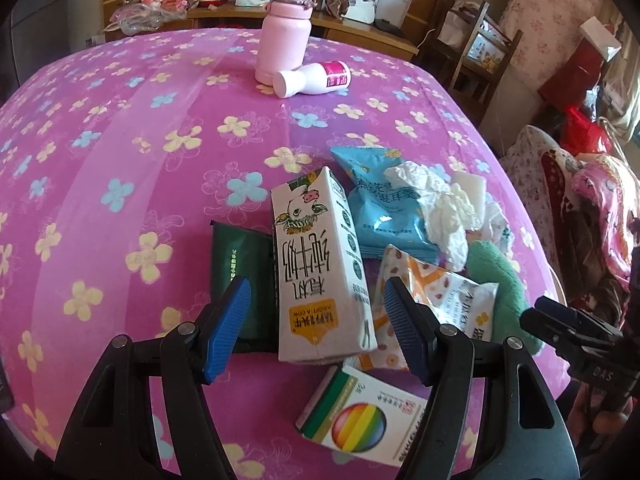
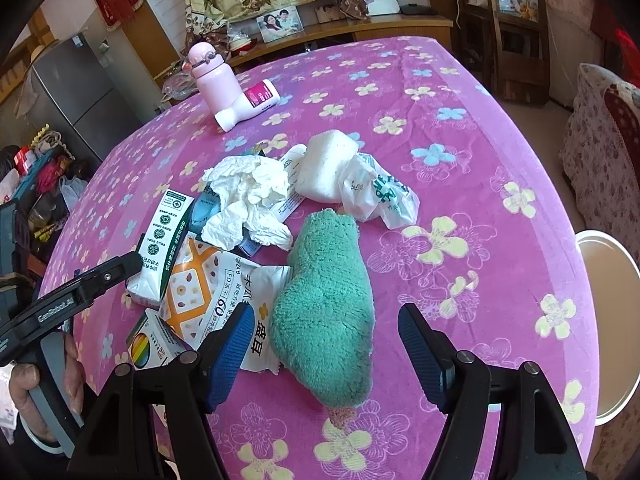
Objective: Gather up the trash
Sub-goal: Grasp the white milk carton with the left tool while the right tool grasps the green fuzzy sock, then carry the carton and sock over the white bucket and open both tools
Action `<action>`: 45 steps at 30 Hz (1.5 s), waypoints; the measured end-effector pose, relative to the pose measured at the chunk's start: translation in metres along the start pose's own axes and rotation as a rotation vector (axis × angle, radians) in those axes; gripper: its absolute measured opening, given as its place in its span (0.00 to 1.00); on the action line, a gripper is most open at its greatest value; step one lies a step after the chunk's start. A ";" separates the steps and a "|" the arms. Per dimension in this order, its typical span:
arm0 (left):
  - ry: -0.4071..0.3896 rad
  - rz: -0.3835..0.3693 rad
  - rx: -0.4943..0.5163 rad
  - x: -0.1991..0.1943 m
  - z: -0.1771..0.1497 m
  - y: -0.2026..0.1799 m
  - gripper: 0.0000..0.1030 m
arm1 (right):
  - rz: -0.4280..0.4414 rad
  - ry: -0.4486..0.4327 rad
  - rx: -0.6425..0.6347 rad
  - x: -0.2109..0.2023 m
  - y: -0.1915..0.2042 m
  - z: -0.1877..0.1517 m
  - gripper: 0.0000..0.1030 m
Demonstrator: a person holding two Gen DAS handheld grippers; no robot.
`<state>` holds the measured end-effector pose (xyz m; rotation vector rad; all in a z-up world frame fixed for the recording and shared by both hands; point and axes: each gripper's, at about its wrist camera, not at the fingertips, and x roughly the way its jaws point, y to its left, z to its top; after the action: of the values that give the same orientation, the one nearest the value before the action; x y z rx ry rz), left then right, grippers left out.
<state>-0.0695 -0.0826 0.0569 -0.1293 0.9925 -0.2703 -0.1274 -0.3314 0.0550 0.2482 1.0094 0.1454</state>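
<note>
The milk carton [image 1: 320, 268] lies flat on the worktop [image 1: 120, 152] at the left edge of the trash pile, and it serves as the landmark here. Its long axis runs straight away from the left claw [image 1: 316, 328], near end toward the camera, far end toward the pink bottle [image 1: 285, 26]. The left claw stands wide and holds nothing; its two blue pads straddle the near end of the carton, one on each long side, apart from it as far as the left wrist view shows. A dark green packet [image 1: 242, 272] lies just beside the carton on its left, under the left pad; an orange-patterned snack bag [image 1: 436, 300] lies on its right, partly under the right pad. A rainbow-printed box [image 1: 360, 416] sits nearer than the carton's near end.

The right claw [image 2: 326, 344] is also wide and empty, over the green fluffy cloth [image 2: 324, 304], which lies to the right of the carton beyond the snack bag.

The left hand is clearly the nearer one to the carton. Judging from this, the next move only needs a descent along the current line, then a squeeze across the carton's short width
</note>
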 end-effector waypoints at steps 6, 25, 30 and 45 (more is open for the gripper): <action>0.024 0.013 -0.018 0.016 0.006 0.003 0.66 | 0.005 0.011 0.008 0.006 -0.001 0.001 0.70; 0.038 0.005 0.037 0.033 0.012 -0.010 0.54 | 0.071 0.069 0.064 0.032 -0.009 0.002 0.64; -0.004 0.003 0.057 0.014 0.011 -0.011 0.54 | 0.079 0.041 0.028 0.023 -0.008 -0.003 0.48; -0.123 -0.052 0.140 -0.051 0.013 -0.063 0.54 | 0.064 -0.131 0.004 -0.046 -0.010 0.000 0.48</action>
<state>-0.0953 -0.1286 0.1192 -0.0440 0.8461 -0.3741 -0.1517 -0.3522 0.0900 0.2897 0.8723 0.1832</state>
